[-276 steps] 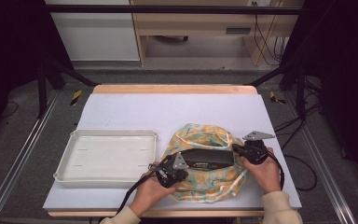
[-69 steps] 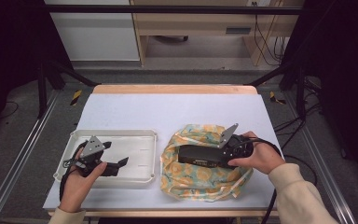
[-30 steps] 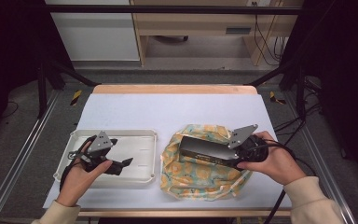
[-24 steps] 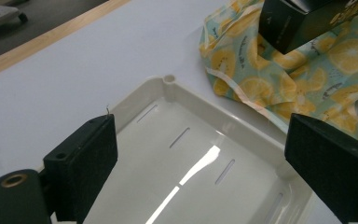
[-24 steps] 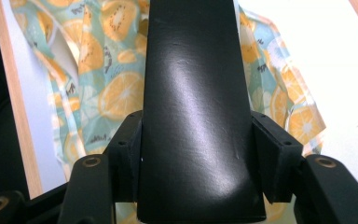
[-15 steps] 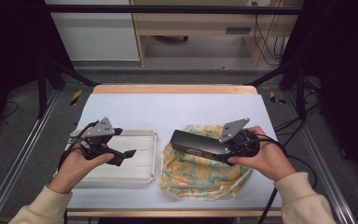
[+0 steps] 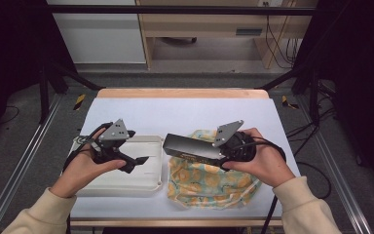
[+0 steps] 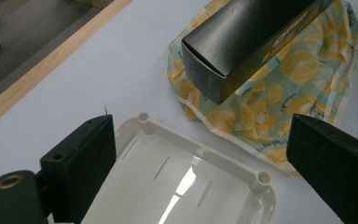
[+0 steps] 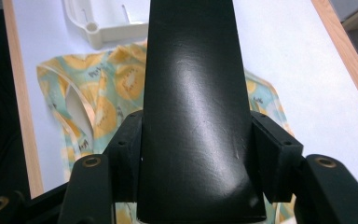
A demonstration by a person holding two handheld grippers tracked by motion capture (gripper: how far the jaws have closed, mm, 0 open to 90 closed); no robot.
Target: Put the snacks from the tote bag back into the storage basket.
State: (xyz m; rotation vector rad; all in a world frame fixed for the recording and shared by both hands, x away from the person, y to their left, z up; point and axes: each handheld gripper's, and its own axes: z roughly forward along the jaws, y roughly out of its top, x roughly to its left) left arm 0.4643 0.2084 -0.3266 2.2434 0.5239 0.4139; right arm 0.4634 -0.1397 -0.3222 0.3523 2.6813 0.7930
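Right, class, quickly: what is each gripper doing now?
Left gripper: open, holding nothing, above the white tray.
Right gripper: shut on the black box.

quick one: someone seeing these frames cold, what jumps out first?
The long black box, clamped at one end between the jaws of the right gripper and held in the air above the lemon-print cloth bag at the table's right front. Next, the white tray at the left front, with the left gripper above it, jaws wide apart and nothing between them.
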